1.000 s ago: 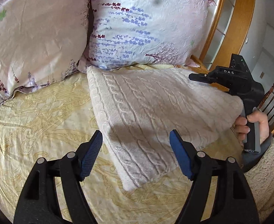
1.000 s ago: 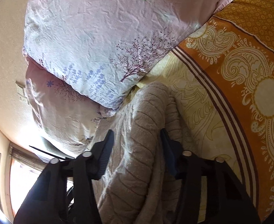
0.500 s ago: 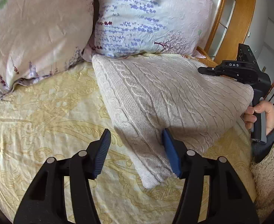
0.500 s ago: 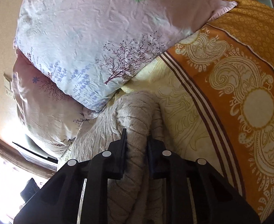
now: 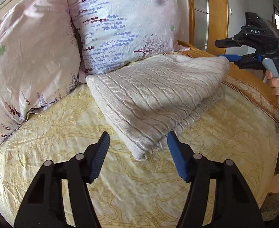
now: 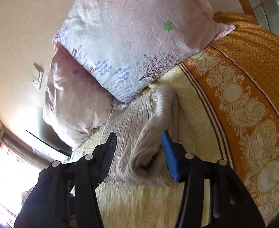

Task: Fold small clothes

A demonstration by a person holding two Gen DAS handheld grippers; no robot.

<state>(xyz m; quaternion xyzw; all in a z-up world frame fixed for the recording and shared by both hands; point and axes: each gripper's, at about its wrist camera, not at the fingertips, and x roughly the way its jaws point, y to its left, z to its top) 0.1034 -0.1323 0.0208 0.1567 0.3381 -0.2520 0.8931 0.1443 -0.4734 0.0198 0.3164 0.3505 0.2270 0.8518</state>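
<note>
The folded sweater [image 5: 158, 98] is lying on the bed [image 5: 63, 133], and bare yellow bedspread is stretching open in front of it and to its left. Behind the sweater, 2 pillows [image 5: 124, 24] are leaning up and blocking that side. To its right, the right claw [image 5: 227, 50] is opening at the sweater's corner, crowding that edge, beside the orange border [image 6: 234, 95].

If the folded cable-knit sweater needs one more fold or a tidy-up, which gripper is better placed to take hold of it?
Left, probably. The left gripper is open with the sweater's near corner between its fingers. The right gripper is opening, its pads off the knit at the far end.
</note>
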